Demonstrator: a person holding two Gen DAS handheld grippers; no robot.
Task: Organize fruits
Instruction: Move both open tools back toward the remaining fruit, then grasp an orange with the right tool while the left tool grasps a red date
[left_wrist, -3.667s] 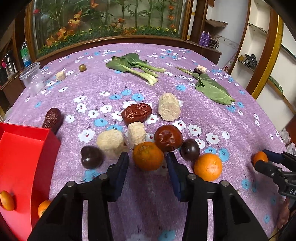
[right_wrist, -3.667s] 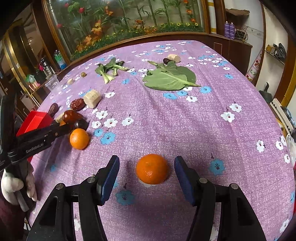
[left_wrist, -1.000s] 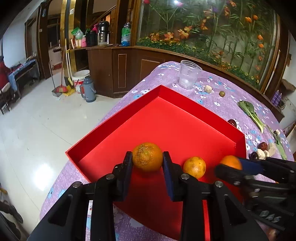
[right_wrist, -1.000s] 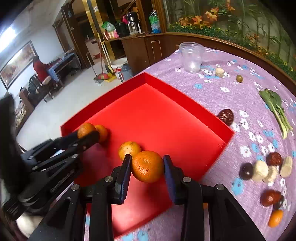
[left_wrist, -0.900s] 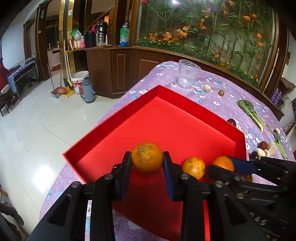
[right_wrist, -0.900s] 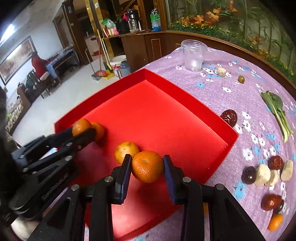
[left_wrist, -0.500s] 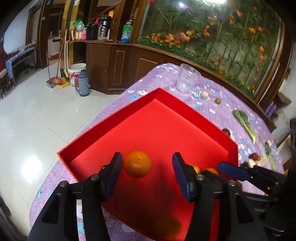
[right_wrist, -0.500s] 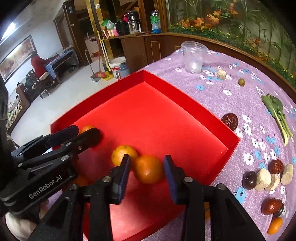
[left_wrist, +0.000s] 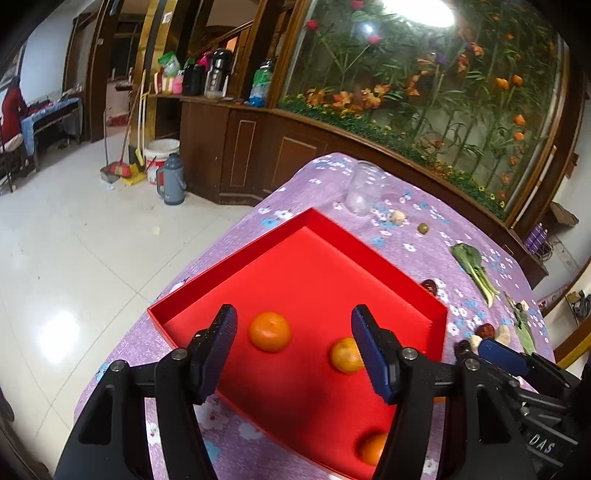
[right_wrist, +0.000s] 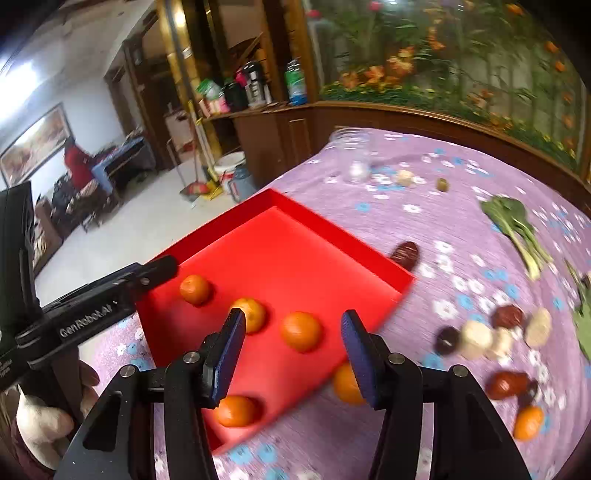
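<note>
Both claws, left (left_wrist: 293, 338) and right (right_wrist: 293, 341), have just spread, pinching nothing; four oranges sit in the tray (right_wrist: 332, 236). Next orange (right_wrist: 528, 422), lower right on the counter, lies nearer the right claw.

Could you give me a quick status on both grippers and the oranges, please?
Left gripper and right gripper open, jaws just opened, nothing held. Four oranges in the red tray. Two oranges still on the cloth. Nothing in the way.

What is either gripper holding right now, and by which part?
Nothing. The left gripper and right gripper have just been opening; both stand open above the red tray, their oranges lying free inside.
</note>
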